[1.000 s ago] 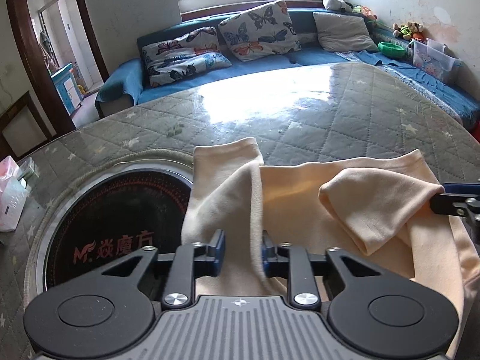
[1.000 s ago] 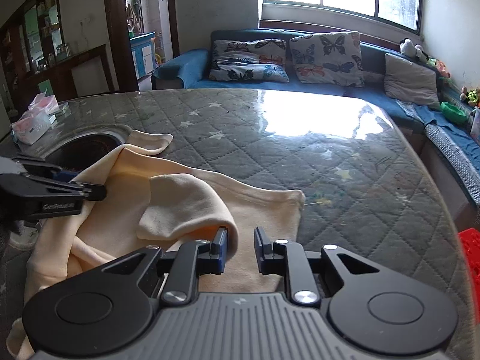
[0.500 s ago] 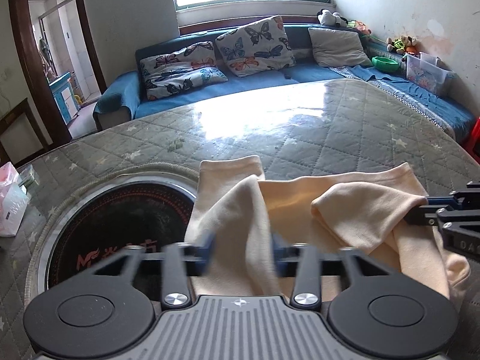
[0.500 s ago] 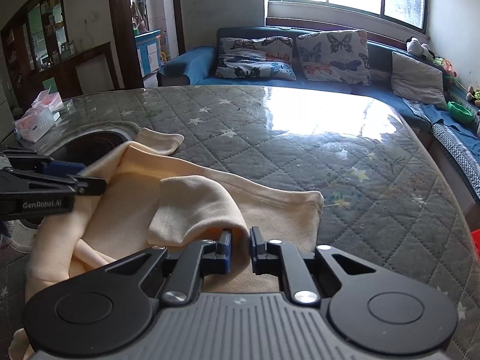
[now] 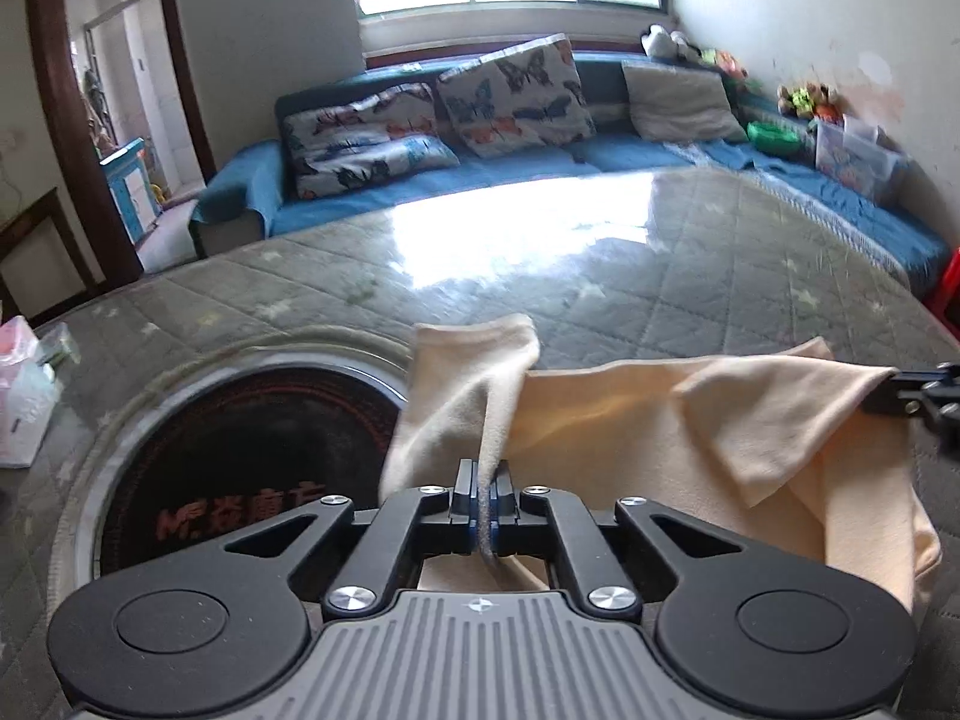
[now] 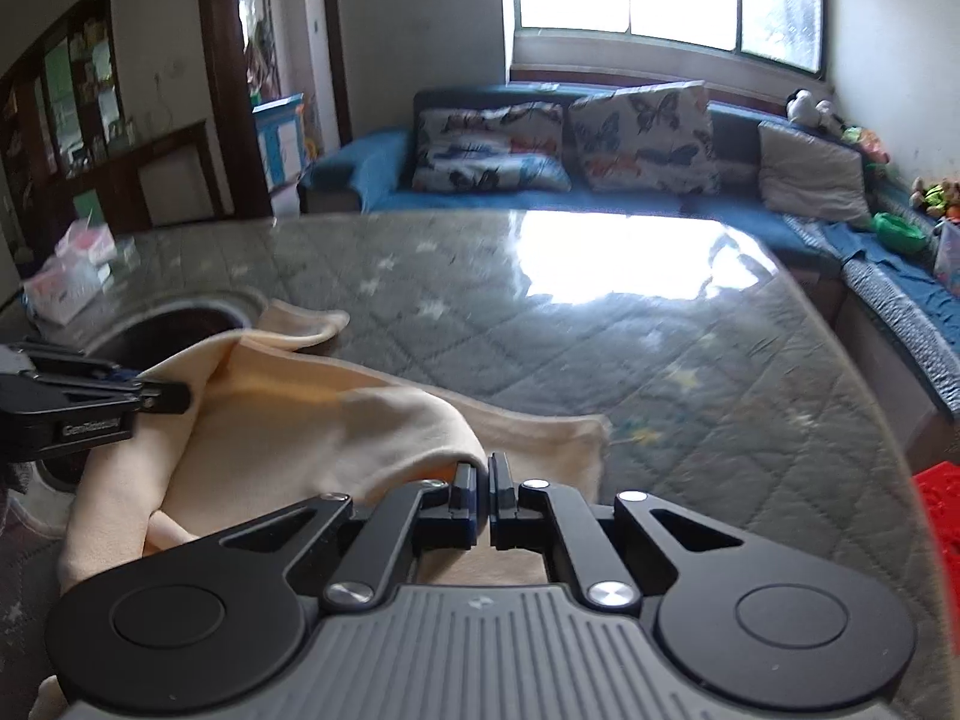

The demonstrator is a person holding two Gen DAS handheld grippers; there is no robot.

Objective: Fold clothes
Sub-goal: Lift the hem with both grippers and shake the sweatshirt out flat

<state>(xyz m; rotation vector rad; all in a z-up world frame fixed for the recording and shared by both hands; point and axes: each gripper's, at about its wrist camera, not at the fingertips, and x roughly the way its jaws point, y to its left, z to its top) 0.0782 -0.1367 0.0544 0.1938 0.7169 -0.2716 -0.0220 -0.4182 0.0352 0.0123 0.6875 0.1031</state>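
Fingers (image 5: 462,492) of the left gripper (image 5: 483,501) are pressed together on a raised ridge of the cream-coloured garment (image 5: 630,420), which is pinched right between the blue pads. On the right gripper (image 6: 482,501) the fingers (image 6: 465,495) are nearly closed on a folded edge of the same garment (image 6: 288,426), though a thin slit can still be made out between the pads, so how firmly it's held can't really be told.

The garment is spread over the grey quilted table cover (image 5: 660,276), with one sleeve draped at the rim of a round dark cooktop (image 5: 240,450) set into the table. Red lettering is printed on the cooktop, an "M" and some Chinese characters, too blurred to be read properly. "GenRobot" can roughly be made out on the side of the left gripper in the right wrist view, smeared by motion blur. Both views are pretty soft. The garment's near edge is hidden under the gripper bodies, and the tissue packs (image 6: 72,282) at the table's left edge can't be read.
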